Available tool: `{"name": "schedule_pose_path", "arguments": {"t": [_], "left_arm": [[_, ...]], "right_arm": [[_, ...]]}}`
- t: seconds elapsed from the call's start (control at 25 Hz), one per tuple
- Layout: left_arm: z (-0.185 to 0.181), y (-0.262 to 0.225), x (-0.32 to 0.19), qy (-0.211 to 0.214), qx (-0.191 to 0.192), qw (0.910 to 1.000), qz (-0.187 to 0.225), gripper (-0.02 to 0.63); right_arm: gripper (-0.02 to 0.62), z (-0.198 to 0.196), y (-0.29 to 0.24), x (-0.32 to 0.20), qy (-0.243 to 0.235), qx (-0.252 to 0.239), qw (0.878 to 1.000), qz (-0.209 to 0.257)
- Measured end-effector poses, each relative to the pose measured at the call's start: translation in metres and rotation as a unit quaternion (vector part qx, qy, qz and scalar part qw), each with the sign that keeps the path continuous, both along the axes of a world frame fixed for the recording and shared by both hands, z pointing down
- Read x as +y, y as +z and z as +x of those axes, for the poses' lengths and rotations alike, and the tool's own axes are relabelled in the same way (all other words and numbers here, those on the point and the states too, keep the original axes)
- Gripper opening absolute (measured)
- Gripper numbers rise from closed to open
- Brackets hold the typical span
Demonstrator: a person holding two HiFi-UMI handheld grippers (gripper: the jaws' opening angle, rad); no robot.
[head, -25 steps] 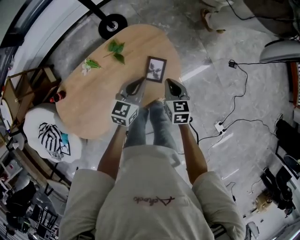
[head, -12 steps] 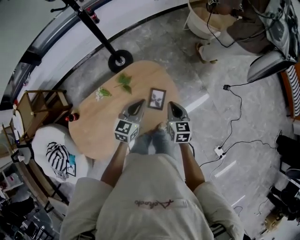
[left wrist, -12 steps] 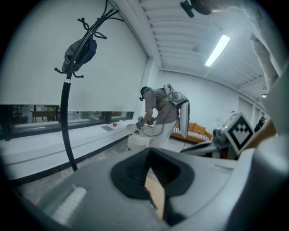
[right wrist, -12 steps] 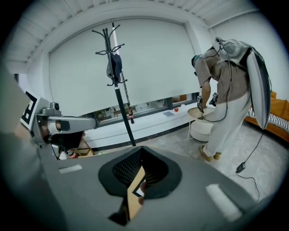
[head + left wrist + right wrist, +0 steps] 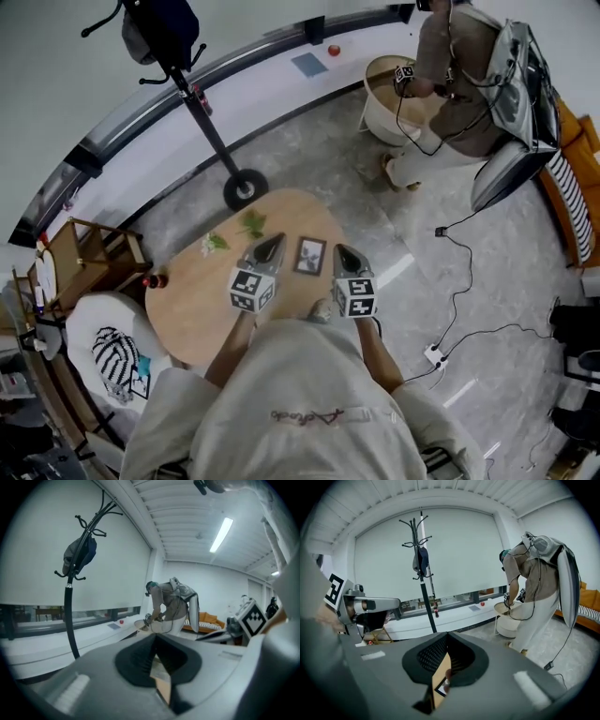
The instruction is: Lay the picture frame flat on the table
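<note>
The picture frame (image 5: 309, 255), dark-rimmed with a pale print, lies flat on the oval wooden table (image 5: 192, 314) near its far right edge. Seen from the head view, both grippers hang high above the table on either side of the frame. The left gripper (image 5: 272, 244) is to the frame's left and the right gripper (image 5: 340, 253) to its right. Neither touches it. In the left gripper view the jaws (image 5: 154, 638) meet at the tip with nothing held. The right gripper's jaws (image 5: 446, 637) are likewise shut and empty; a corner of the frame (image 5: 440, 686) shows through the slit below them.
Green leaf sprigs (image 5: 251, 225) and a small flower (image 5: 212, 245) lie on the table's far side. A coat stand (image 5: 246, 190) rises just beyond. A red bottle (image 5: 157, 279) and a white patterned chair (image 5: 117, 352) sit to the left. A person (image 5: 450, 75) stands far right; cables (image 5: 455, 300) cross the floor.
The head view has pulled up and back, so the table looks smaller and more of the room shows. Both grippers stay shut beside the frame, which has not moved.
</note>
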State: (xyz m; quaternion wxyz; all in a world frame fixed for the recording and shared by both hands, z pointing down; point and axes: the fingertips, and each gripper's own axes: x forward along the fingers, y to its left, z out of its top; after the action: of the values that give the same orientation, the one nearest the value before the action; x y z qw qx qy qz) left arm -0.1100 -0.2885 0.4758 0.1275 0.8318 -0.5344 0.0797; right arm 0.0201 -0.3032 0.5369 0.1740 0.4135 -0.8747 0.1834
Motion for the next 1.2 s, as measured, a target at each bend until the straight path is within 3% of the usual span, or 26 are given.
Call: {"name": "schedule_pose_path", "arguments": {"t": [0.68, 1.2], "left_arm": [[-0.012, -0.076, -0.03, -0.017, -0.021, 0.9964, 0.081, 0.0], [-0.007, -0.078, -0.027, -0.015, -0.02, 0.9961, 0.085, -0.002]], "right_arm": [[0.005, 0.016, -0.077, -0.032, 0.012, -0.021, 0.996, 0.082], [0.005, 0.011, -0.084, -0.023, 0.002, -0.021, 0.996, 0.086]]}}
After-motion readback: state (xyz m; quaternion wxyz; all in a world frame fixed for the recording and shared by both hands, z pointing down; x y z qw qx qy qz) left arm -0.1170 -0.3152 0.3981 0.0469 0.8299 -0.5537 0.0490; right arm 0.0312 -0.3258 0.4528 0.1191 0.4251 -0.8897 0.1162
